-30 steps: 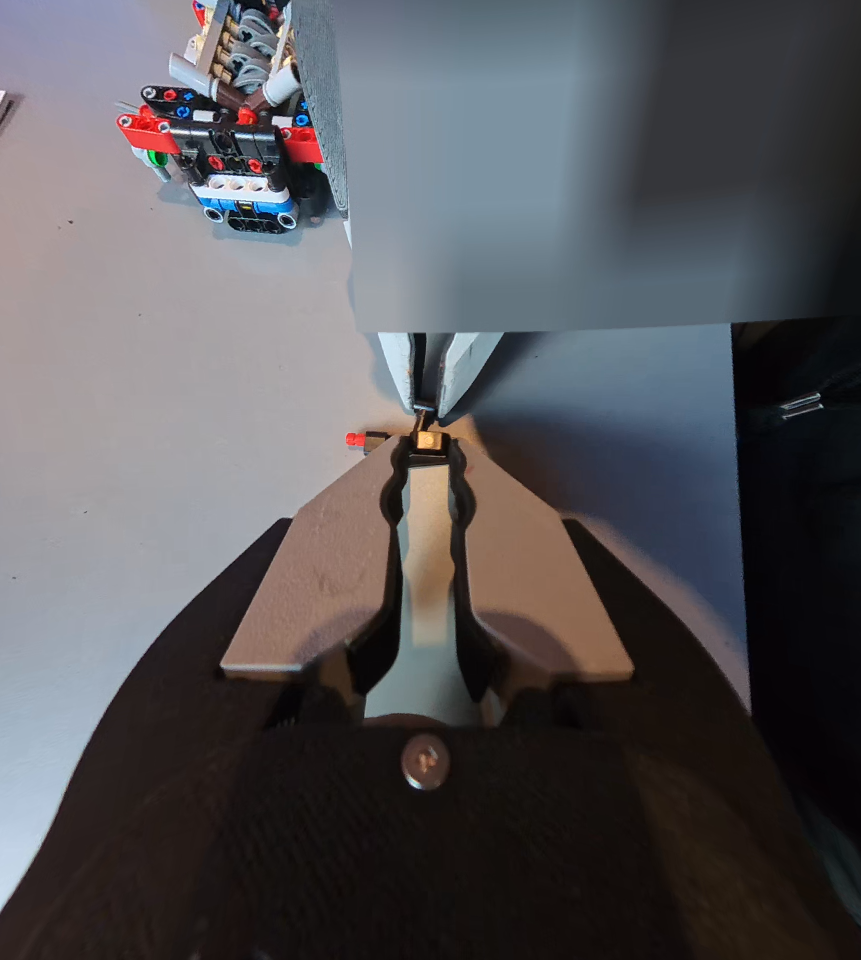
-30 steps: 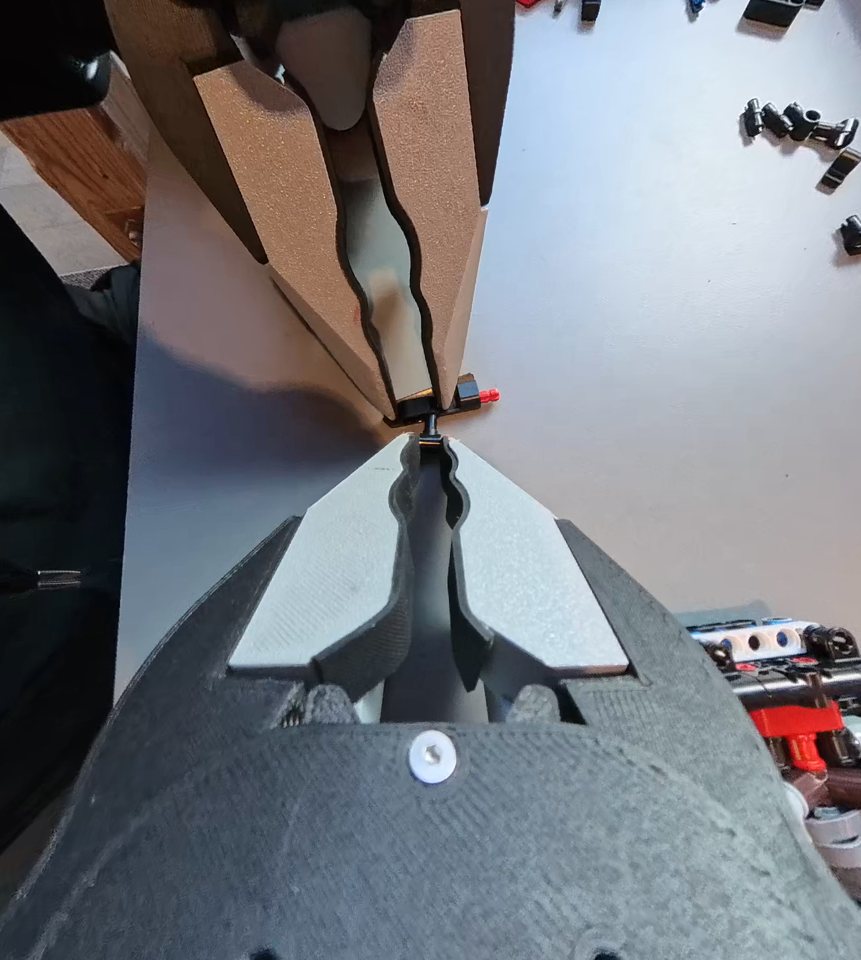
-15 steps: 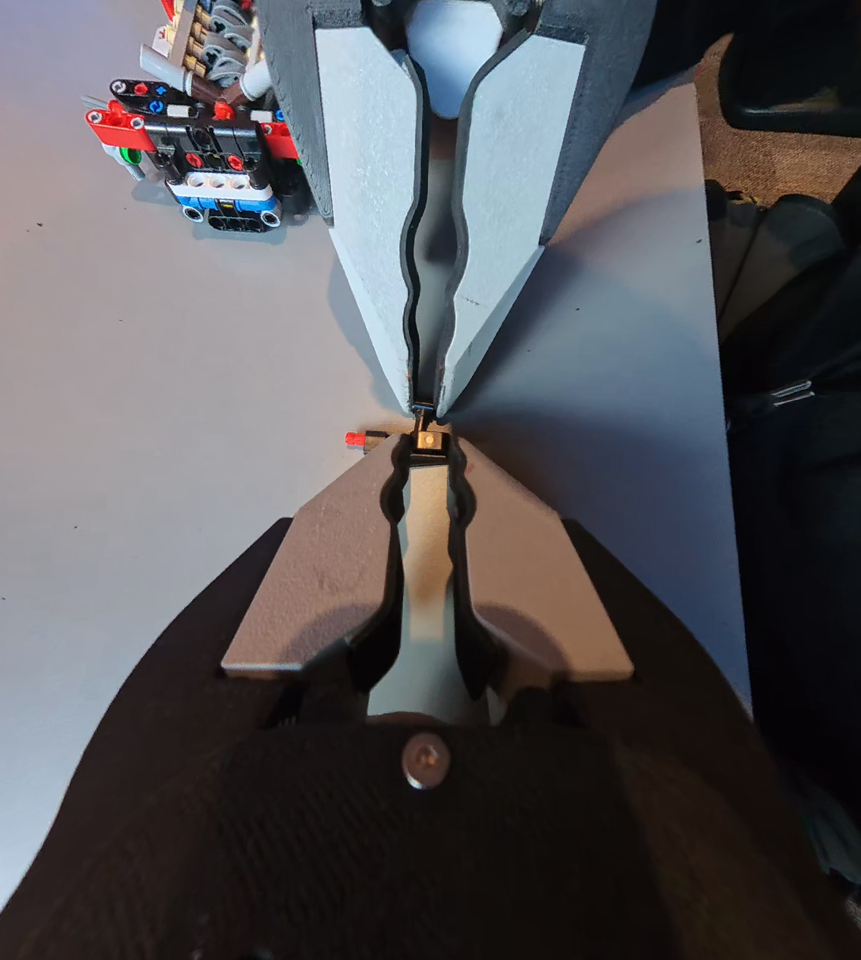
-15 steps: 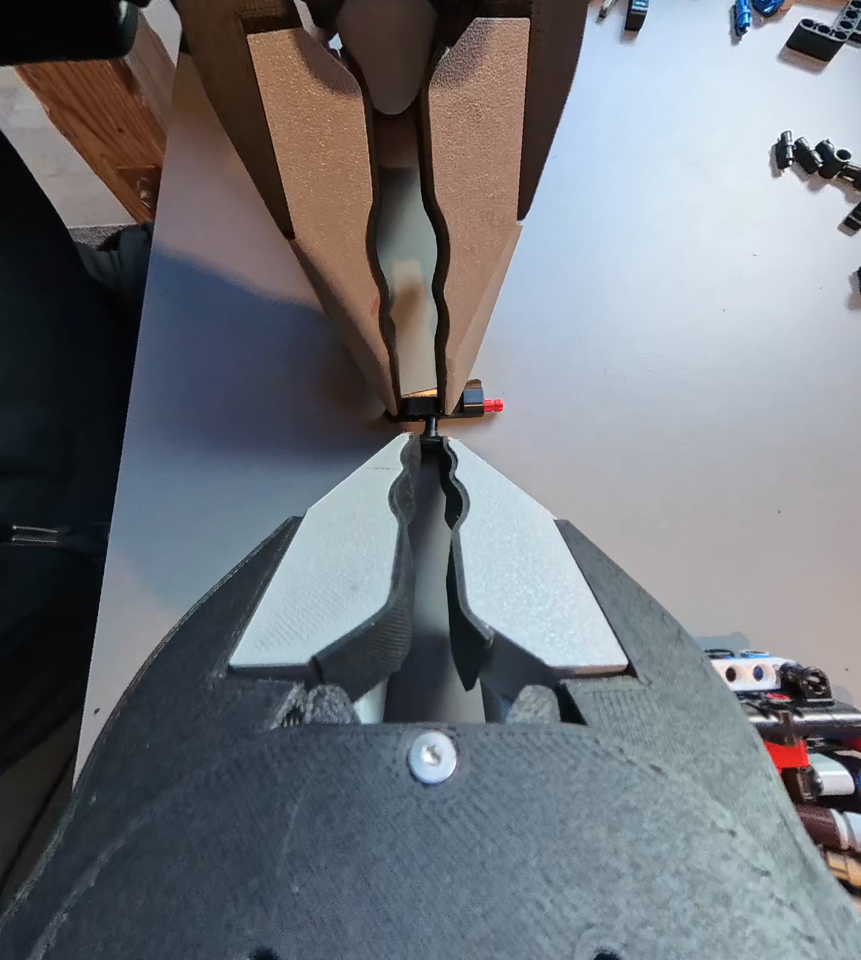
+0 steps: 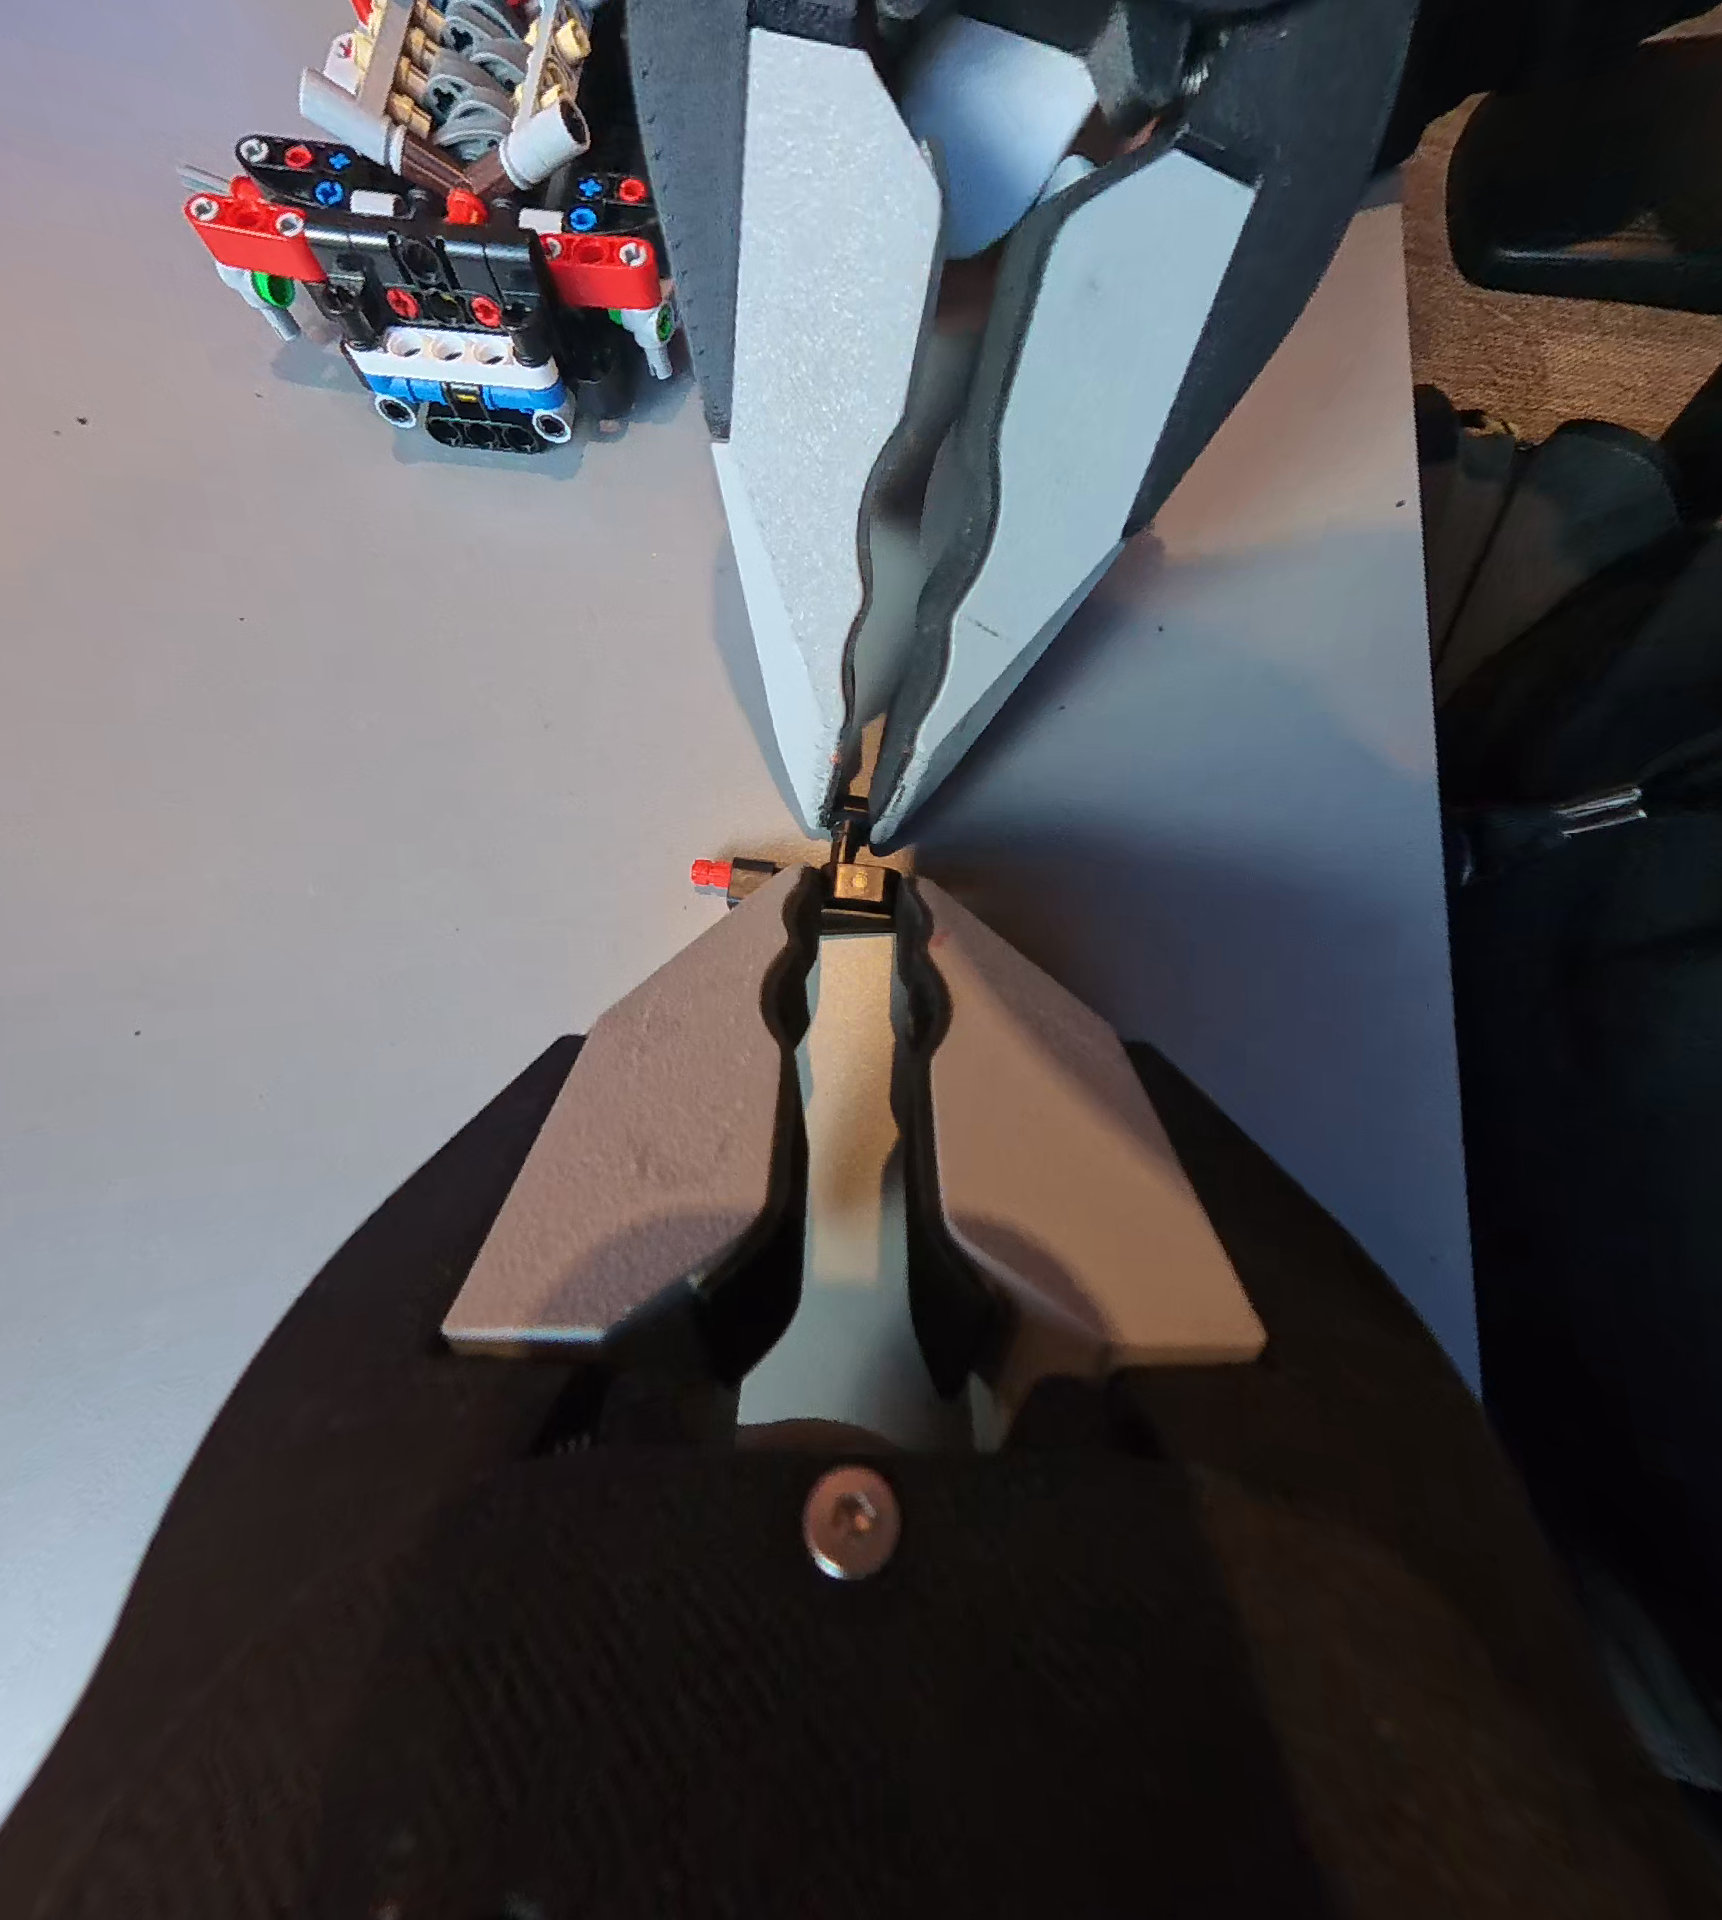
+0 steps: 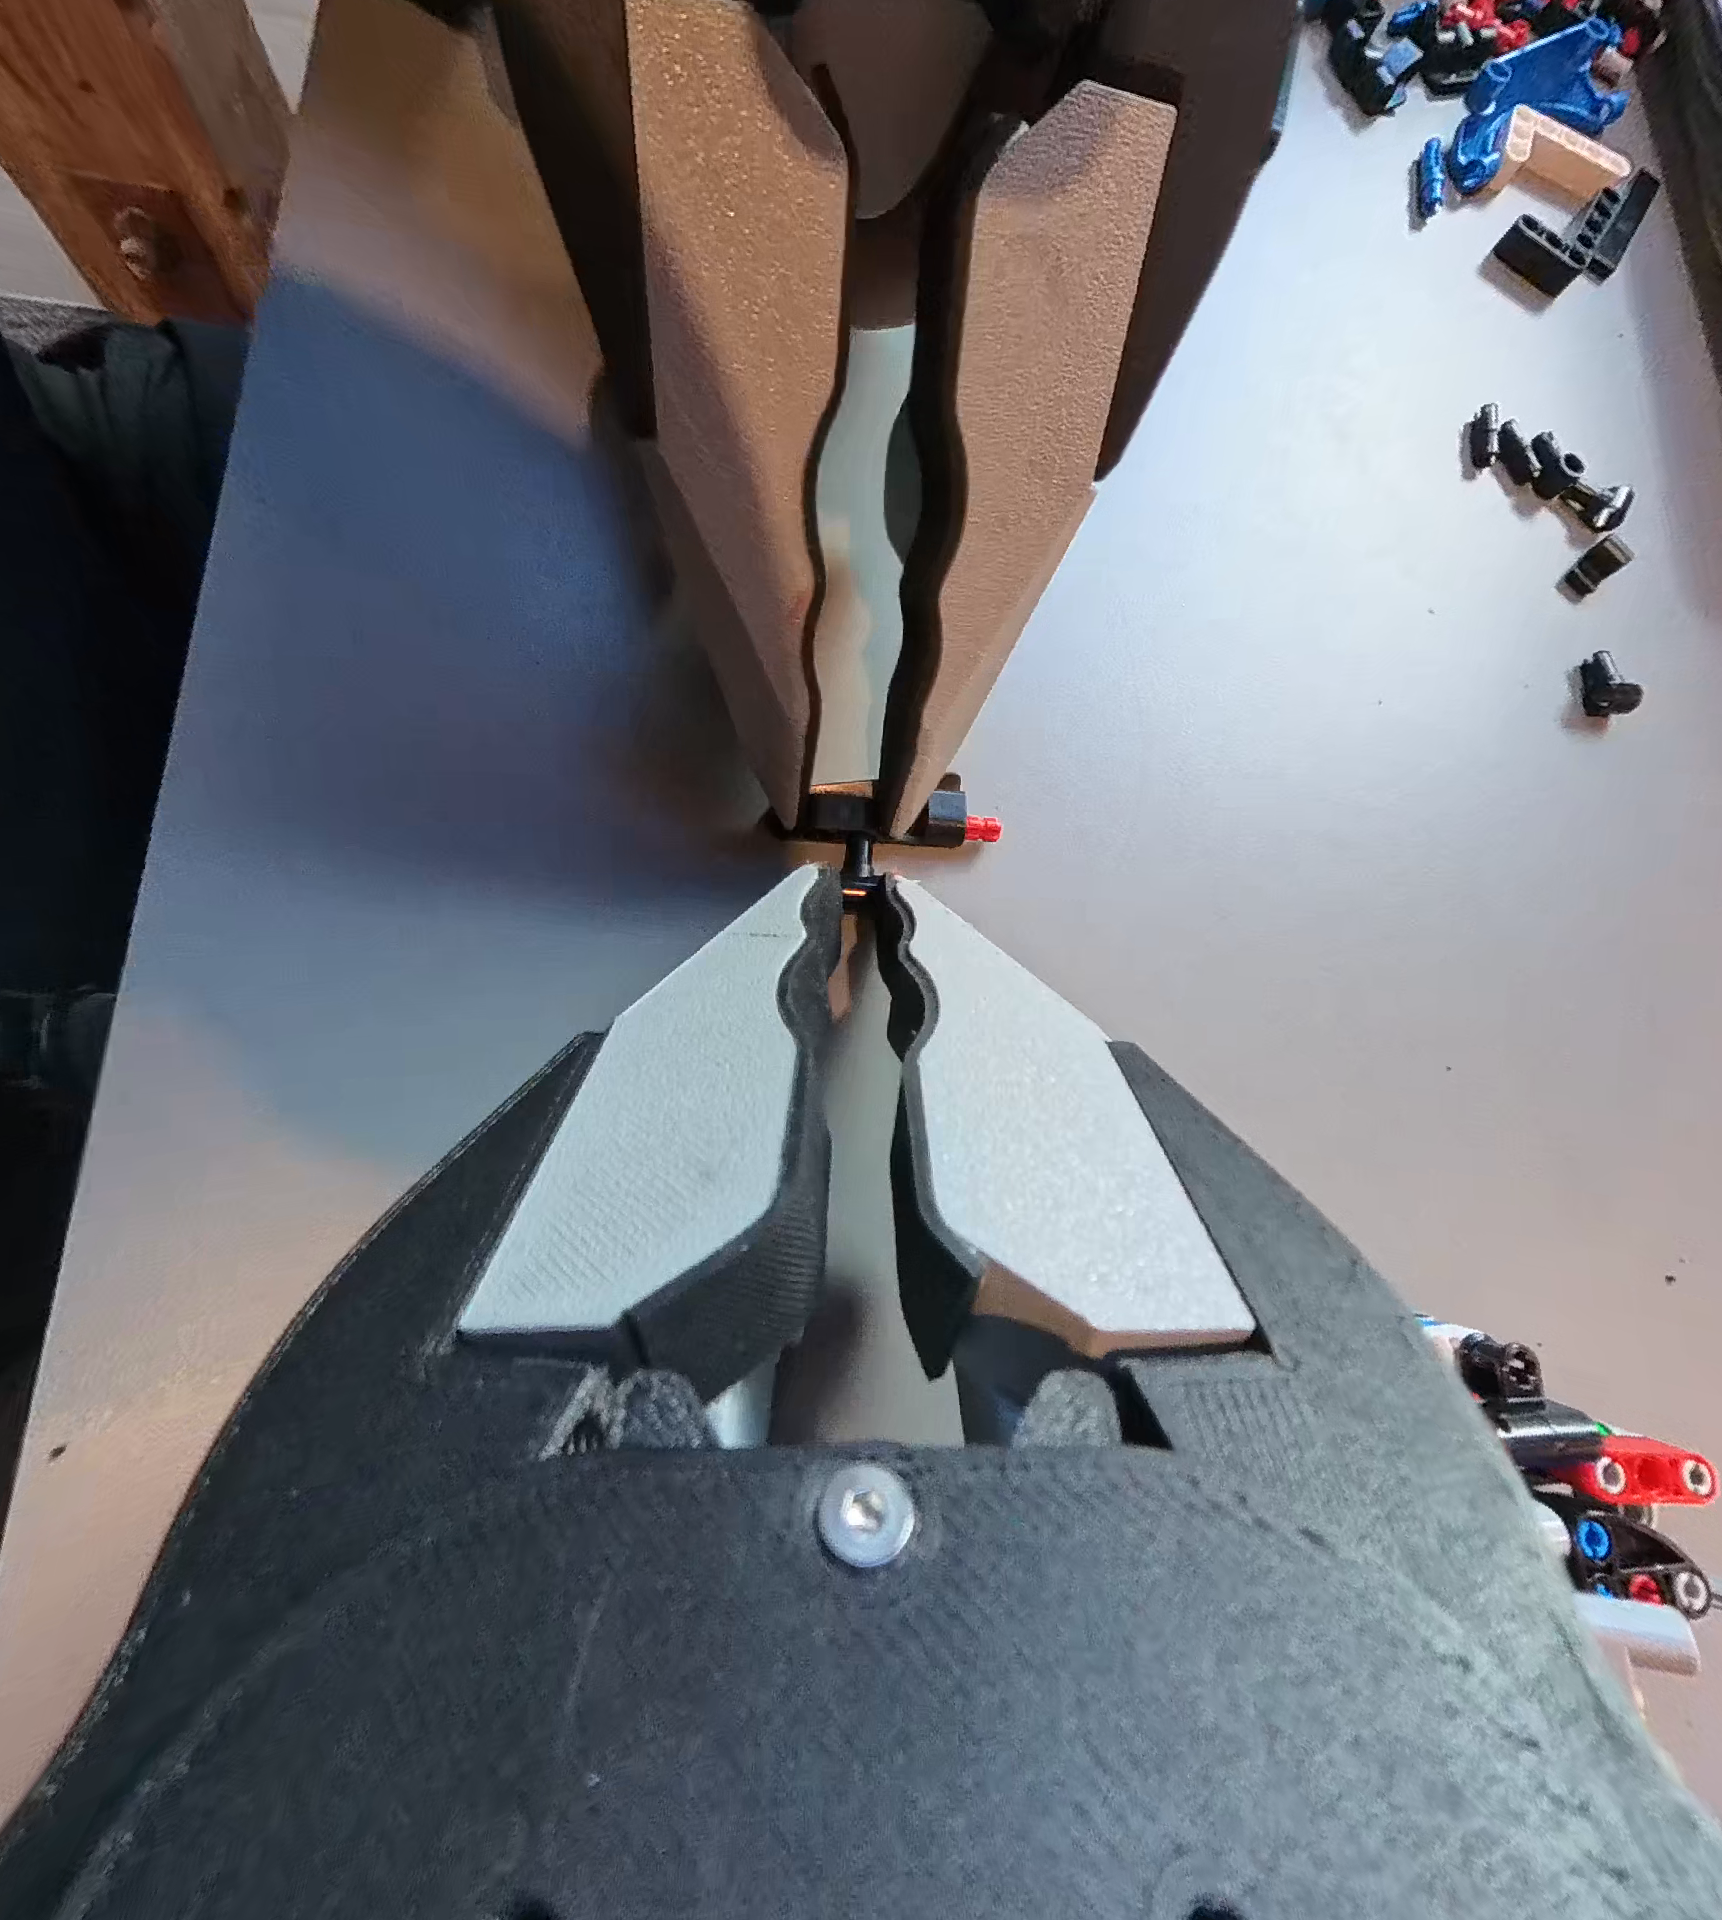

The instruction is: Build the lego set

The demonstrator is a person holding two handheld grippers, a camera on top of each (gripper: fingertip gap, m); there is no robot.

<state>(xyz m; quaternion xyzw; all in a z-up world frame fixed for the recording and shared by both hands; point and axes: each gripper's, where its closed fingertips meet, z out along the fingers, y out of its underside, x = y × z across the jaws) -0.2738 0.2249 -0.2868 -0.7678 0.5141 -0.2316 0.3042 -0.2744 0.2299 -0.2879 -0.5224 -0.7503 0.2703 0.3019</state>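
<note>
Clearly the build is only partway: the left gripper (image 5: 852,899) is pinching a black connector (image 5: 857,883) and the right gripper (image 6: 862,894) a small black pin (image 6: 859,860), while the half-built model (image 5: 441,281) is waiting far left and loose pieces (image 6: 1553,488) are lying unused.

The black connector (image 5: 857,883) is mostly covered by the left gripper (image 5: 855,902) fingertips. The black pin (image 6: 858,860) is too small to identify. The lego model (image 6: 1605,1496) is cut off at the frame edge.
</note>
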